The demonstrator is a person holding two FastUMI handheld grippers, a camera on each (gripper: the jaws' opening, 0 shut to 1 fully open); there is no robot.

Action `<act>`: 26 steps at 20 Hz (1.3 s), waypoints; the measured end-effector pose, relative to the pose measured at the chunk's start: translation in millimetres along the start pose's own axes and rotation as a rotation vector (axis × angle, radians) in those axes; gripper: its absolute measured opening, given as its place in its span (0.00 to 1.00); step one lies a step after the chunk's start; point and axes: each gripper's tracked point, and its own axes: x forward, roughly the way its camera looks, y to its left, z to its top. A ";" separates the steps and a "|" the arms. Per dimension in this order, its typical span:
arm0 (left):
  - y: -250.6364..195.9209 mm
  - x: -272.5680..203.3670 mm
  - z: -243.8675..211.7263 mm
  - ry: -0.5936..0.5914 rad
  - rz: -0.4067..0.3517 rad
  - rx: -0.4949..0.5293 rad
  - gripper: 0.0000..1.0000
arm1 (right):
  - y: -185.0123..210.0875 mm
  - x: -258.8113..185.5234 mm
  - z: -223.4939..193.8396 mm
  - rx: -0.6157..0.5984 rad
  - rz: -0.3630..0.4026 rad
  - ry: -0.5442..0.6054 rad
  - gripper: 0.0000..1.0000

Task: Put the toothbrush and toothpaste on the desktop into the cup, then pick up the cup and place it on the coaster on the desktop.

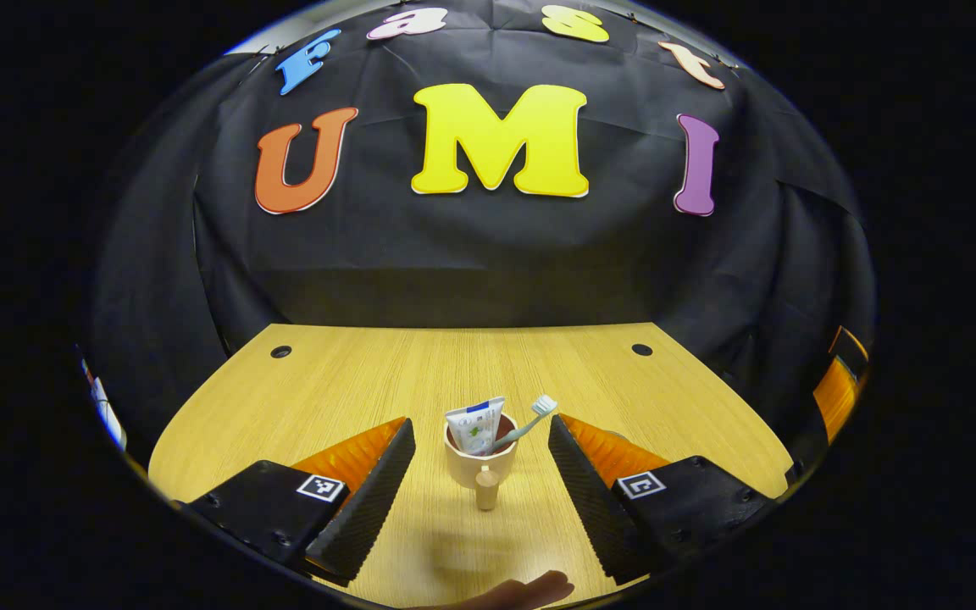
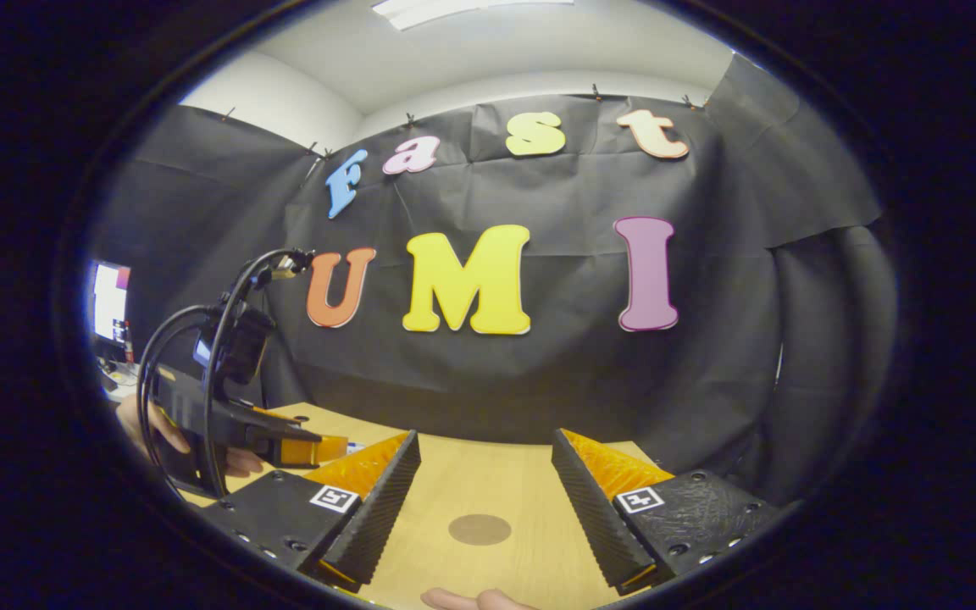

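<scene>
Centrally, the cup (image 1: 480,462) stands on the desktop (image 1: 352,381) holding the toothpaste (image 1: 474,425) and toothbrush (image 1: 529,424), between the spread fingers of the left gripper (image 1: 481,485). Right gripper (image 2: 485,501), jaws likewise apart and empty, frames the coaster (image 2: 479,529).

A light wooden desktop with fine lengthwise grain (image 1: 352,381) fills the lower part of the left gripper view, with two small dark round cable holes (image 1: 281,352) near its far corners. Behind it hangs creased black cloth (image 1: 488,246), draped around the back and both sides of the booth. In the right gripper view, the cloth is pinned along its top edge below a plain white wall (image 2: 285,93) and a white ceiling holding a bright rectangular light panel (image 2: 463,8). At far left a lit monitor screen (image 2: 109,301) glows.
</scene>
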 end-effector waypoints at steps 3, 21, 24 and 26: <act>-2.4 4.7 0.2 0.086 0.028 0.033 1.00 | -27.5 -14.3 -13.0 0.010 -0.030 0.019 0.95; -3.4 74.5 -117.6 0.730 0.079 -0.015 0.91 | -71.2 -11.2 -44.7 0.099 -0.024 0.079 0.95; -4.2 86.2 -135.8 0.794 0.090 -0.050 0.90 | -70.1 -3.9 -51.9 0.089 -0.027 0.088 0.99; -10.2 91.3 -138.3 0.796 0.085 -0.072 0.80 | -68.3 -3.4 -58.7 0.084 -0.021 0.100 0.95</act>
